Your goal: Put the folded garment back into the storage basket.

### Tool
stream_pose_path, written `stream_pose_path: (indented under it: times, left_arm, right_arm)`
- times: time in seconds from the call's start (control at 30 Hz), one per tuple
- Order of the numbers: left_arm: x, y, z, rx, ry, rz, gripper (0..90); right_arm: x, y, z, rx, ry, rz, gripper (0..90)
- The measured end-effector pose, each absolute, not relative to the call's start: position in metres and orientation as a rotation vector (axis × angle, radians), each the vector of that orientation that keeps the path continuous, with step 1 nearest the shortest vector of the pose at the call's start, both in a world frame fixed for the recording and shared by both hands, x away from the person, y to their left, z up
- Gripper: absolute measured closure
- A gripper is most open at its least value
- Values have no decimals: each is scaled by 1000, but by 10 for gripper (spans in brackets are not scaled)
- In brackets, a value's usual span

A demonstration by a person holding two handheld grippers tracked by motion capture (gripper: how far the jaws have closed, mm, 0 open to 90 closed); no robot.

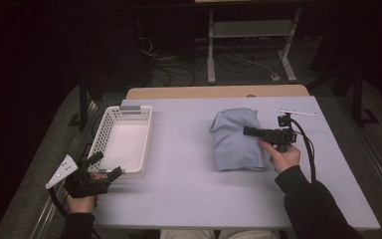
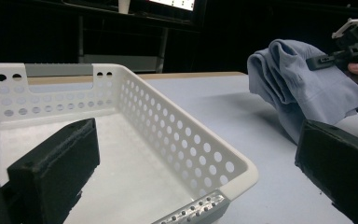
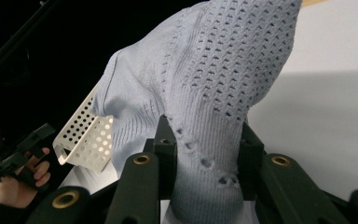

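Pale blue knitted cloth, folded into a soft bundle (image 1: 235,140), sits on the grey-lilac table (image 1: 189,184) in the high view, to the right of the white perforated plastic basket (image 1: 123,142) and well apart from it. The right gripper (image 1: 251,131) reaches over the bundle's right side, a dark-sleeved hand (image 1: 281,155) behind it. The left gripper (image 1: 104,175) hovers at the basket's near corner, at the table's left edge, with a grey three-cornered plate on top.

From the left gripper view, the basket (image 2: 186,140) lies directly ahead with nothing in it, and the two black jaws stand wide apart: one over the basket's floor, the other outside its right wall, gripping nothing. Beyond the basket to the right, the blue cloth (image 2: 293,84) hangs lifted, most of it clear of the table (image 2: 223,107), pinched by the right gripper (image 2: 318,60) at its upper edge.

From the right gripper view, the jaws are clamped on a fold of the cloth (image 3: 214,93), whose open-weave knit bunches between them and rises up ahead. The basket's (image 3: 86,140) perforated wall shows left of the cloth, and farther left the other hand holds the left gripper (image 3: 39,135).
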State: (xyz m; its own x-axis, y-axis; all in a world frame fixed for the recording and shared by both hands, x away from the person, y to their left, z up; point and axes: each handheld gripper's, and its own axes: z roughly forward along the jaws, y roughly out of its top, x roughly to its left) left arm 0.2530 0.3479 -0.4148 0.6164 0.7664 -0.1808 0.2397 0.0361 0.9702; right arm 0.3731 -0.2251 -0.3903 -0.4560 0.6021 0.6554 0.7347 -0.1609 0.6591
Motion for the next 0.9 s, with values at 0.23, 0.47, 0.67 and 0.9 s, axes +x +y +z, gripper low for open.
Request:
stream_pose_path:
  times: [0.23, 0.47, 0.67, 0.9]
  left_arm:
    - [253, 348, -415, 1521, 882, 498, 0]
    - [253, 348, -415, 1520, 881, 498, 0]
    - [253, 349, -415, 1518, 882, 499, 0]
    - [253, 348, -415, 1517, 881, 498, 0]
  right_arm:
    - [378, -223, -377, -1578, -1981, -1710, 684]
    - [382, -216, -365, -1574, -2000, -1718, 684]
    - [385, -210, -354, -1561, -2009, -1733, 684]
    - [388, -205, -344, -1550, -2005, -1756, 684]
